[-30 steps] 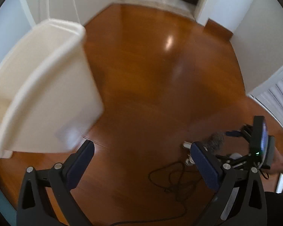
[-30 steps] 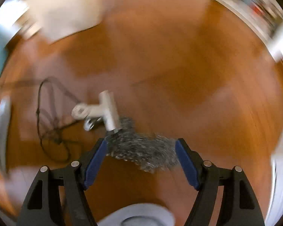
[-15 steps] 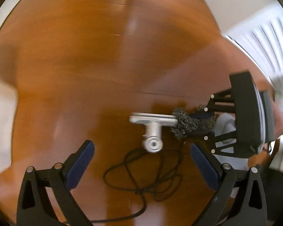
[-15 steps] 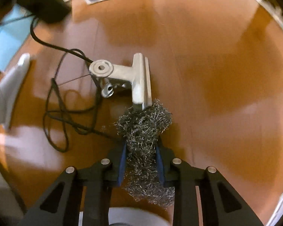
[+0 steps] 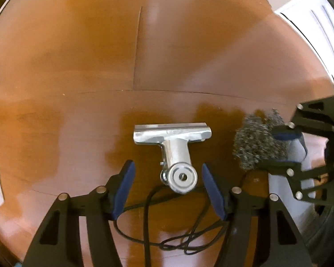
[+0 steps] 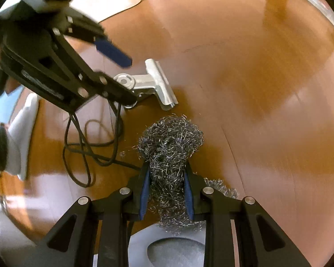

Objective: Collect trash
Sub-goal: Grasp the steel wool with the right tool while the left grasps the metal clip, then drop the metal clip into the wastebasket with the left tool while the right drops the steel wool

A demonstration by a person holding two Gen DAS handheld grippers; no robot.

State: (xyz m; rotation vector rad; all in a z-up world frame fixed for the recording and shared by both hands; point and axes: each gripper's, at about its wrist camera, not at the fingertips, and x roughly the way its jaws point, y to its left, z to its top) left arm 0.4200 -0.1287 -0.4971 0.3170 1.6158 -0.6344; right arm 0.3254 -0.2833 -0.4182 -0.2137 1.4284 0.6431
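Since a second ago our left gripper has swung from the white bin down over the metal bulldog clip on the wood floor, jaws just narrowing, straddling its round handle untouched. Our right gripper pinches the steel-wool scourer beside a black cord.

Each gripper, left gripper and right gripper, has black angular arms with triangular cut-outs, round silver screws and dark blue pads.

Silver clip, grey steel wool, black cord
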